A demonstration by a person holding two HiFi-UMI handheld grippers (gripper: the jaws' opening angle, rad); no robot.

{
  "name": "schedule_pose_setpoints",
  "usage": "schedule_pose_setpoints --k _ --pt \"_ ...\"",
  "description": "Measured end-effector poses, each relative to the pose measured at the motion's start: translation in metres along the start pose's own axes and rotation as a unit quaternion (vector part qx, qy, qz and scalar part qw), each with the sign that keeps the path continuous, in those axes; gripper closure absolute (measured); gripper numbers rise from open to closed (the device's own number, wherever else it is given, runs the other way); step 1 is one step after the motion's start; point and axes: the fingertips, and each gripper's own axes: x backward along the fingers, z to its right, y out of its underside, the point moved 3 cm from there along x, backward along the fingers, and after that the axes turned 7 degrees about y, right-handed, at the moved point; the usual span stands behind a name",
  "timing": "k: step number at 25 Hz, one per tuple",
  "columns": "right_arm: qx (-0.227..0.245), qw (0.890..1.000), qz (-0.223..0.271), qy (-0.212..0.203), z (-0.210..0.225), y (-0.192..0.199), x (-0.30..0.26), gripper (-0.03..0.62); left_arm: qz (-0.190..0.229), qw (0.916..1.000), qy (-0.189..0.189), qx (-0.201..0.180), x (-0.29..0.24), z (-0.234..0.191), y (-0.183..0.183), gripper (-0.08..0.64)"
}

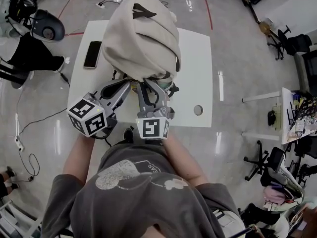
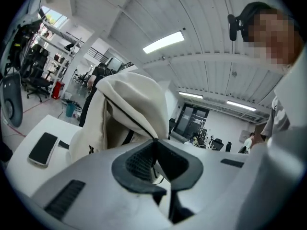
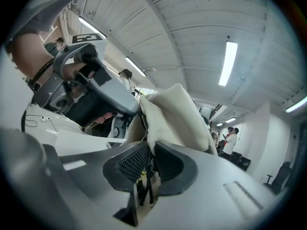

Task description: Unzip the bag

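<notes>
My right gripper (image 3: 149, 153) fills the bottom of the frame. Its two dark ribbed pads (image 3: 133, 163) are nearly together, pinching a fold of the cream bag (image 3: 177, 114), with thin dark strands hanging in the gap. The bag rises just beyond my jaws. At upper left, my left gripper (image 3: 129, 107), held in a hand (image 3: 72, 72), reaches the bag's edge. Overhead is a ribbed white ceiling with strip lights (image 3: 230, 63). People (image 3: 232, 139) stand far off at right.

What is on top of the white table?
A beige bag and, left of it, a dark phone lie on the table. Anything beneath the bag is covered.
</notes>
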Motion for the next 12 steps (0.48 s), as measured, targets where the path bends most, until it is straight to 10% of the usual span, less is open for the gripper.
schedule_pose_setpoints --k 12 --pt "-0.007 1.000 0.011 -0.002 0.003 -0.004 0.004 0.549 0.039 0.9987 0.028 0.019 0.003 -0.012 -0.021 0.526"
